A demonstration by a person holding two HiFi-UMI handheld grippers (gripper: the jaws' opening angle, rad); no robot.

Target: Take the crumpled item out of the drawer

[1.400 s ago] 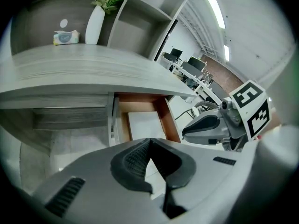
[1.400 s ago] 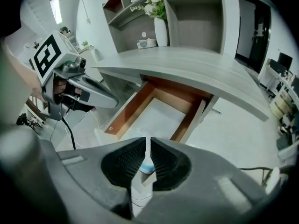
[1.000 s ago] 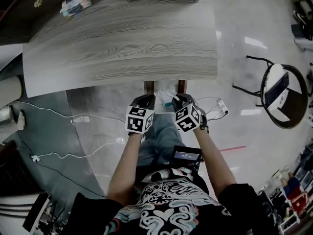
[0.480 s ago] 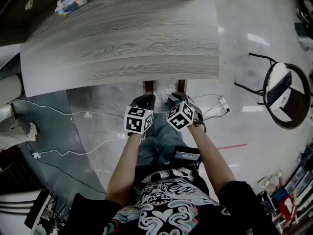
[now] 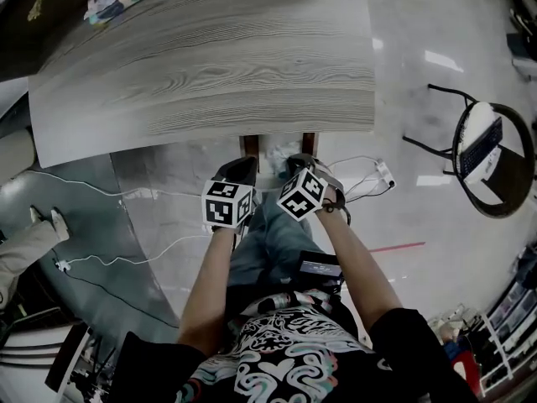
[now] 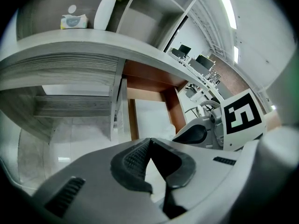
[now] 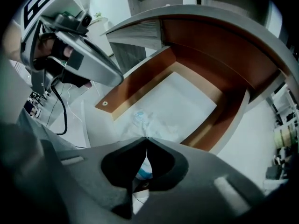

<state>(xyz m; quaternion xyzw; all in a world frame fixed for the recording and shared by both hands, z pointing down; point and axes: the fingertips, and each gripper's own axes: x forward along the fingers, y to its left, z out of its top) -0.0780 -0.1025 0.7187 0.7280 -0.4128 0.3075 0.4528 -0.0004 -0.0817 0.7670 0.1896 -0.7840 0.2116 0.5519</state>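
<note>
The wooden drawer (image 5: pixel 248 147) stands pulled out under the grey desk's front edge. In the right gripper view its brown walls (image 7: pixel 140 85) frame a white floor. A crumpled white wrapper with blue print (image 7: pixel 142 120) lies at the drawer's near end and rises in a peak into my right gripper (image 7: pixel 147 139), whose jaws are shut on it. In the head view the wrapper (image 5: pixel 277 154) shows between my two grippers, with the right gripper (image 5: pixel 298 164) just beside it. My left gripper (image 5: pixel 237 171) hovers at the drawer's left side, shut on nothing (image 6: pixel 149 141).
The grey wood-grain desk top (image 5: pixel 210 65) overhangs the drawer. White cables (image 5: pixel 101 259) and a power strip (image 5: pixel 384 175) lie on the shiny floor. A round black chair (image 5: pixel 491 162) stands to the right. A tissue pack (image 5: pixel 105 2) sits at the desk's far left.
My right gripper has turned and shifted left toward the wrapper in the drawer. The left gripper has drifted slightly left and nearer to me.
</note>
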